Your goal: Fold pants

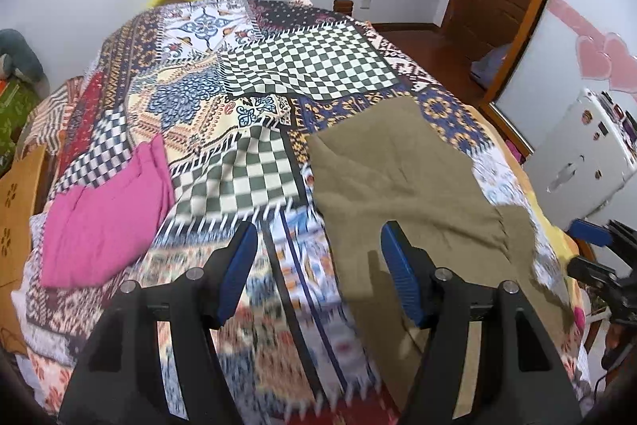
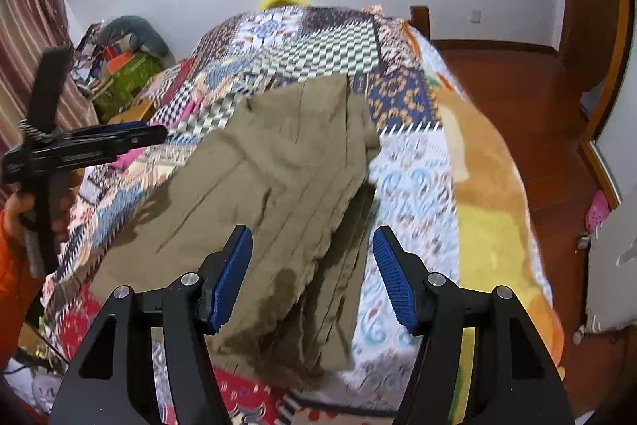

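Olive-brown pants (image 1: 402, 186) lie folded on the patchwork bedspread (image 1: 254, 74), right of centre in the left wrist view. In the right wrist view the pants (image 2: 286, 210) are a layered stack straight ahead. My left gripper (image 1: 316, 237) is open and empty above the bedspread, its right finger over the pants' left edge. It also shows from the side in the right wrist view (image 2: 159, 134). My right gripper (image 2: 312, 241) is open and empty above the near end of the pants. It shows at the right edge of the left wrist view (image 1: 589, 245).
Folded pink clothing (image 1: 103, 222) lies on the bed's left side. A yellow-orange blanket (image 2: 489, 226) runs along the bed's right edge. A white cabinet (image 1: 585, 162) and wooden floor (image 2: 517, 98) are to the right. Clutter (image 2: 123, 66) is piled left of the bed.
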Available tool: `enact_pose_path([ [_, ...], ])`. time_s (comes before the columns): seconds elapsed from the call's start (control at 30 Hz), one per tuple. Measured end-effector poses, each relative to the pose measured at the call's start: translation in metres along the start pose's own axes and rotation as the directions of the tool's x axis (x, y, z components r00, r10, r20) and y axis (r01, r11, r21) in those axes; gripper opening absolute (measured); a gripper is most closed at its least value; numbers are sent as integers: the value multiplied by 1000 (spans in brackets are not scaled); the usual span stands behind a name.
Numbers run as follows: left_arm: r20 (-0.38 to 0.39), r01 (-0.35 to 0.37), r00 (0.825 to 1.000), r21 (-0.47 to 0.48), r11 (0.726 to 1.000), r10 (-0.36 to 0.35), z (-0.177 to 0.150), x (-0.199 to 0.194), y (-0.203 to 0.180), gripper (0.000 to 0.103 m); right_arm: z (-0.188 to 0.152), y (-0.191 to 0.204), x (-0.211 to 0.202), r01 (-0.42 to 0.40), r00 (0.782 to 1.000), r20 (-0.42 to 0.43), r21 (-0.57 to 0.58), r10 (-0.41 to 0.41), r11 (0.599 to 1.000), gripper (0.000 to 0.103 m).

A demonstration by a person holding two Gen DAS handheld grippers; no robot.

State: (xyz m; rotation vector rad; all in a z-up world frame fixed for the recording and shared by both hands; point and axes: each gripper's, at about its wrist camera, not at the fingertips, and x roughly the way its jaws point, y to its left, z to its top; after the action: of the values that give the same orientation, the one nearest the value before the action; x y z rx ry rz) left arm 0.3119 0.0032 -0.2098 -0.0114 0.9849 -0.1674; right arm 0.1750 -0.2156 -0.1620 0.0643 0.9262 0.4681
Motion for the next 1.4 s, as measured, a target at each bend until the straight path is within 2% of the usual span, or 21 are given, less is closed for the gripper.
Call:
enact_pose_path([
  [0.27,-86,59,994,-27,998,-61,30,68,19,64,12,-12,23,16,1000,-11,22,-16,1000,59],
  [0.4,-106,124,986,-25,992,-126,37,91,18,59,14,-20,34,30,999,-26,35,-29,999,59],
  [0.57,-136,154,978,-30,988,-156,45,118,15,53,16,-27,42,42,998,-38,52,-40,998,59],
  [0.63,-129,154,979,-30,988,-157,49,123,14,47,16,-28,43,44,998,-38,55,-42,997,59],
  [0.67,-128,157,979,-25,987,-158,51,125,13,39,16,-29,43,46,998,-38,55,-44,997,59],
  [0.7,-131,169,977,-24,985,-170,54,127,12,26,16,-29,43,48,998,-37,56,-46,997,59],
  [0.77,-136,174,975,-29,984,-176,56,129,11,20,15,-30,42,52,998,-38,57,-50,997,59],
  [0.83,-138,178,974,-17,984,-179,57,126,9,13,15,-30,42,56,998,-37,58,-54,997,59],
  [1.0,-104,136,985,-18,990,-138,52,105,14,9,18,-26,34,58,998,-16,55,-57,997,59],
  [1.1,-77,88,993,-35,996,-90,44,85,25,8,20,-22,28,56,998,-1,46,-56,997,59],
  [1.23,-56,14,998,-99,995,-19,20,55,45,8,21,-16,19,50,999,19,29,-50,998,59],
  [1.4,-42,-60,998,-195,979,53,-28,9,71,8,19,-4,11,42,999,25,1,-42,999,59],
])
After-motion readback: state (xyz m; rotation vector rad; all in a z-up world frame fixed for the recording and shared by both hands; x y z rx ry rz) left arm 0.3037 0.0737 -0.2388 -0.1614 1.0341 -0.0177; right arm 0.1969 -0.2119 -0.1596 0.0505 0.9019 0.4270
